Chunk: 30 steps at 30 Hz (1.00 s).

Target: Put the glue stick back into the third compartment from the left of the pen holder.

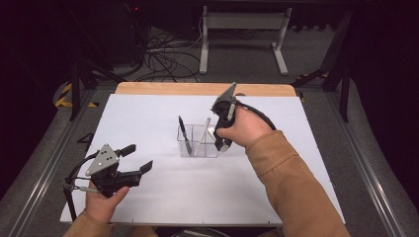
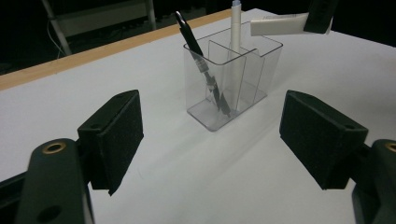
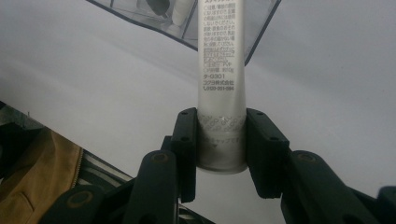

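A clear plastic organizer (image 1: 197, 142) with compartments stands mid-table; its wall (image 2: 254, 74) is plain in the left gripper view. A black pen (image 1: 185, 134) (image 2: 201, 65) leans in its left compartment and a white pen (image 1: 203, 136) (image 2: 235, 42) stands in the middle one. My right gripper (image 1: 221, 139) (image 3: 220, 137) is shut on a white glue stick (image 3: 219, 70) (image 2: 280, 24), held level over the organizer's right end (image 3: 261, 32). My left gripper (image 1: 137, 159) (image 2: 210, 135) rests open near the front left, aimed at the organizer, nothing between its jaws.
The white mat (image 1: 148, 118) covers the table, with a wooden edge (image 1: 197, 89) at the back. Beyond it are cables (image 1: 163, 59) on the floor and a white stand (image 1: 242, 29). A tan sleeve (image 1: 291, 182) crosses the right front.
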Motion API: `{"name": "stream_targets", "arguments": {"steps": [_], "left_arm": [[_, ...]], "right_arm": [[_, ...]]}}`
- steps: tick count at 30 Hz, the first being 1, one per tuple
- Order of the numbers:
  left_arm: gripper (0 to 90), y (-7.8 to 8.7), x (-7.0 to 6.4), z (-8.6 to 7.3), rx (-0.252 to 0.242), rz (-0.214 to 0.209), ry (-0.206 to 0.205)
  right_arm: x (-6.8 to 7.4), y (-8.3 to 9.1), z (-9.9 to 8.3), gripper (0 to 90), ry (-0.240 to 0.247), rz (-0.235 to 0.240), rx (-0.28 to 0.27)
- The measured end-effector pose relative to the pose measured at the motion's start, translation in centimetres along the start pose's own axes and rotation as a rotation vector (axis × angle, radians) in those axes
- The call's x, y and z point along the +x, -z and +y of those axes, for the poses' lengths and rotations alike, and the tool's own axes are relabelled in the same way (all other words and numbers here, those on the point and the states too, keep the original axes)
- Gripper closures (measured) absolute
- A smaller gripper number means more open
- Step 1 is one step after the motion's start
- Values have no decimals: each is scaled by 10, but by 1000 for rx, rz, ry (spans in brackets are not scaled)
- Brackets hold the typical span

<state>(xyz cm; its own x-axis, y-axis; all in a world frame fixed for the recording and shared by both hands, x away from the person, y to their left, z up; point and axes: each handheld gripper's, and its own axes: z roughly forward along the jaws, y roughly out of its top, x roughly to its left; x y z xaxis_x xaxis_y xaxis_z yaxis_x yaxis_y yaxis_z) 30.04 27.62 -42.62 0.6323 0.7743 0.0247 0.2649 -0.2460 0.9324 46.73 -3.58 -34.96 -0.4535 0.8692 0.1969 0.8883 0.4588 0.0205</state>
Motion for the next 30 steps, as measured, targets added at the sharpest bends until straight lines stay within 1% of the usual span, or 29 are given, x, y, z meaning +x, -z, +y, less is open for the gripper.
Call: {"name": "stream_targets", "arguments": {"steps": [6,7,8,9,11,13,15,16,18,21,23,25,27,28,29,30], "left_arm": [[223,-1,1,0,1,3,-15],[223,-1,0,0,1,-1,-6],[223,-1,0,0,3,-2,-7],[223,-1,0,0,1,-2,-2],[223,-1,0,0,1,-1,-6],[224,-1,1,0,1,-2,-11],[226,-2,0,1,-1,-4,-5],[226,-2,0,1,0,-2,-15],[226,-2,1,1,1,-2,-19],[226,-2,1,1,-3,-3,-13],[225,-2,1,1,-1,-3,-13],[225,-2,1,1,-2,-6,-6],[225,-2,1,1,1,-6,-8],[224,-2,1,1,-1,-3,-12],[225,-2,0,1,-3,-7,2],[225,-1,0,1,-6,-3,1]], "right_arm": [[0,-4,6,674,-40,-24,24],[0,-4,7,674,-46,-29,24],[0,-5,7,674,-50,-31,27],[0,-5,8,674,-54,-32,30],[1,-6,9,673,-59,-42,35],[1,-6,10,672,-59,-45,30],[1,-7,11,671,-57,-56,28],[1,-7,11,662,-59,-64,22],[1,-5,10,631,-64,-52,-1],[1,-1,9,546,-33,-64,-72],[2,2,6,527,-17,-62,-113],[3,5,2,507,0,-59,-140],[5,7,-2,504,21,-64,-165],[7,9,-4,499,37,-62,-177],[8,11,-6,489,54,-57,-196],[9,13,-9,484,69,-54,-219]]}}
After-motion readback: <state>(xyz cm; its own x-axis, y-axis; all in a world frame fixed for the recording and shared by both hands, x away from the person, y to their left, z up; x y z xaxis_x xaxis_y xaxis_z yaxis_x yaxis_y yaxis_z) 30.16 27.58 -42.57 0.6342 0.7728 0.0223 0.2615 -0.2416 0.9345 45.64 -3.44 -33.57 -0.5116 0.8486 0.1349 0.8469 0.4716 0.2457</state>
